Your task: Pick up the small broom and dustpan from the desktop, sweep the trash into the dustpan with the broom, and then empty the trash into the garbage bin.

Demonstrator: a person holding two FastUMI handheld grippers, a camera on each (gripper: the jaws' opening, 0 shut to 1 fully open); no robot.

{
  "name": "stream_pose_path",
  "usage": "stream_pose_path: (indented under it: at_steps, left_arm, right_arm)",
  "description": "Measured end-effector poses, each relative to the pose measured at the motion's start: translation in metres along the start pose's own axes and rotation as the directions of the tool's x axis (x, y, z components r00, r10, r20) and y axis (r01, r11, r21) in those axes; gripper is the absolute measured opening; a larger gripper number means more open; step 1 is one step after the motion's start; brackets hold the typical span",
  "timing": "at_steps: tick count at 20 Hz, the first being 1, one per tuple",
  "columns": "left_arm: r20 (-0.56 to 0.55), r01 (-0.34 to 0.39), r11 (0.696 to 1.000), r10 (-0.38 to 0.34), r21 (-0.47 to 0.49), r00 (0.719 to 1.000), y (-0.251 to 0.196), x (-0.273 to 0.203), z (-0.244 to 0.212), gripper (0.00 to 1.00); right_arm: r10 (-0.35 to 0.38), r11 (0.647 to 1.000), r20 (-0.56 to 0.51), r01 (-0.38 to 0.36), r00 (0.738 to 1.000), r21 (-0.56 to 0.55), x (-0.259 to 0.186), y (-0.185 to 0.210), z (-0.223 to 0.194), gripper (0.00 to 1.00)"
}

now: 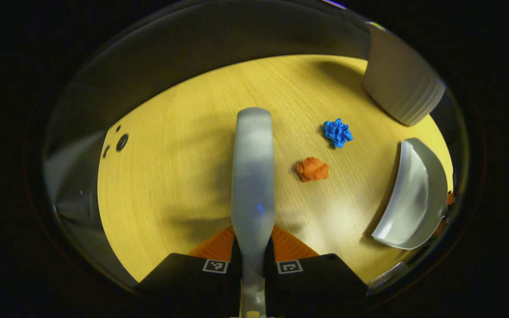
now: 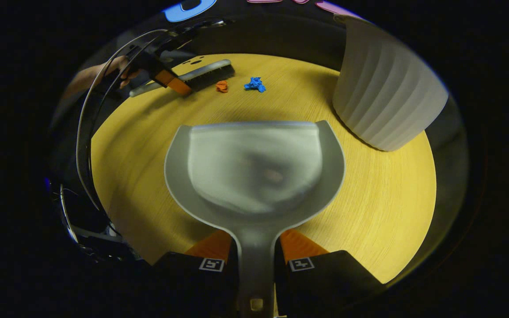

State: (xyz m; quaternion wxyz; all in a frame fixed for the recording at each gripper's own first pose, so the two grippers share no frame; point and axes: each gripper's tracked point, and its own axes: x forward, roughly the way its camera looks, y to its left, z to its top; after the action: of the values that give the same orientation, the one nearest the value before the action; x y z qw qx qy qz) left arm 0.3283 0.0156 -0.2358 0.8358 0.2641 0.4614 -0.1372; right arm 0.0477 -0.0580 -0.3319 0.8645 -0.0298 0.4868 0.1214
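We are gripping the broom point(image 1: 253, 168) by its handle in the left gripper point(image 1: 253, 254), bristles just beside the orange paper wad point(image 1: 312, 169), with the blue wad point(image 1: 337, 132) beyond it; the right gripper point(image 2: 255, 256) is clamping the dustpan point(image 2: 254, 165) handle over the wooden desktop point(image 2: 382, 198) (the ribbed garbage bin point(image 2: 385, 95) is standing near its mouth)
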Motion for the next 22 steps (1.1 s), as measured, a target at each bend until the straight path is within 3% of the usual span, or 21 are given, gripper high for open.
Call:
stream_pose_path:
  at_steps: [6,10,13,17,21,22]
  left_arm:
    - [0.008,-0.008,0.959,0.006,0.283,1.000,-0.011,0.017,0.046,0.27]
    - [-0.065,0.136,0.898,-0.120,0.418,0.991,-0.041,0.014,0.046,0.27]
    - [-0.091,0.203,0.846,-0.182,0.493,0.979,-0.064,0.012,0.045,0.28]
    - [-0.170,0.355,0.821,-0.312,0.447,0.935,-0.112,-0.009,0.017,0.28]
    - [-0.255,0.506,0.795,-0.441,0.333,0.860,-0.161,-0.035,-0.024,0.28]
    - [-0.271,0.531,0.783,-0.461,0.323,0.845,-0.173,-0.042,-0.030,0.25]
  right_arm:
    - [0.008,0.999,0.012,-0.007,1.000,-0.046,0.005,-0.001,0.002,0.38]
    - [0.021,0.996,0.006,-0.020,1.000,-0.084,0.007,-0.002,0.003,0.41]
    - [0.026,0.994,-0.001,-0.026,1.000,-0.104,0.005,0.000,0.004,0.39]
    - [0.035,0.992,-0.004,-0.035,0.999,-0.121,0.006,0.001,0.003,0.41]
    - [0.048,0.989,-0.007,-0.048,0.999,-0.138,0.005,0.002,0.002,0.38]
    - [0.051,0.988,-0.006,-0.051,0.999,-0.147,0.005,0.001,0.001,0.41]
